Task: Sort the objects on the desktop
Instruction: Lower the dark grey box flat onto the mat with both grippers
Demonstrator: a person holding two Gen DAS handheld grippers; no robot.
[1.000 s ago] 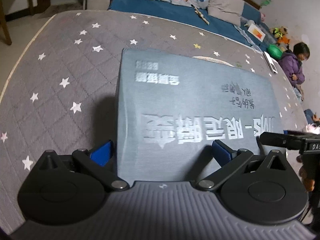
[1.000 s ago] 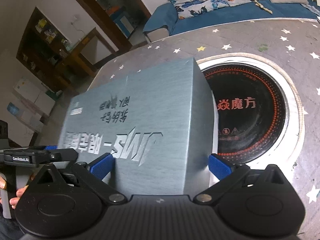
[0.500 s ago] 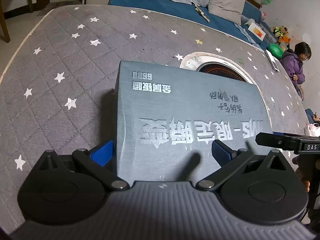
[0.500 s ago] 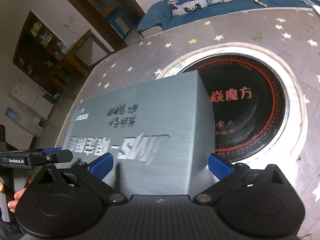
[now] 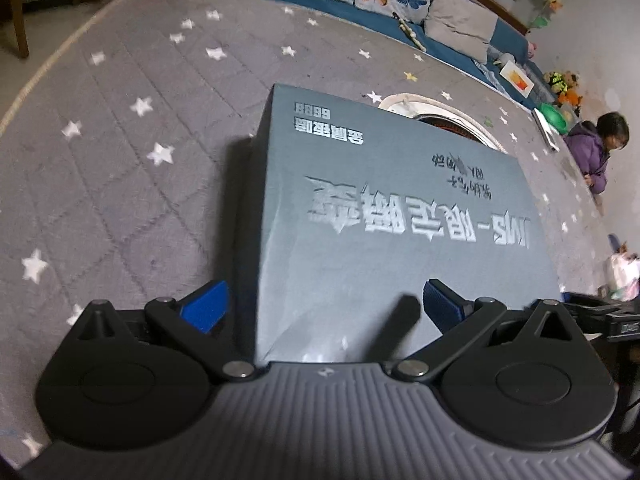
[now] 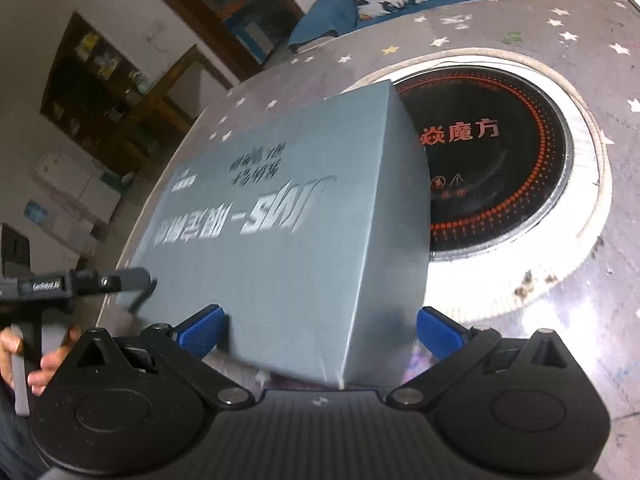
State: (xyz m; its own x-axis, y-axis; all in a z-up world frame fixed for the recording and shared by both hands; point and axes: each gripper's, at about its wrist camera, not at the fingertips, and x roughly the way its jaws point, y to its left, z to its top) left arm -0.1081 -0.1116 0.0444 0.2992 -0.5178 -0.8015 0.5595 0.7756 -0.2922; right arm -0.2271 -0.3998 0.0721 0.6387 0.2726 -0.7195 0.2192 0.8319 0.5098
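Both grippers' fingers wide, straddling grey box (image 5: pixel 392 216) near edge; cooktop (image 6: pixel 500 152) behind.

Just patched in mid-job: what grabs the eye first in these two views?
A large grey cardboard box with silver lettering fills both views, lying on the grey star-patterned quilted table cover. Just beyond its far edge sits a round black cooktop with red markings, set into the table. Each open claw, left claw and right claw, straddles a near corner.
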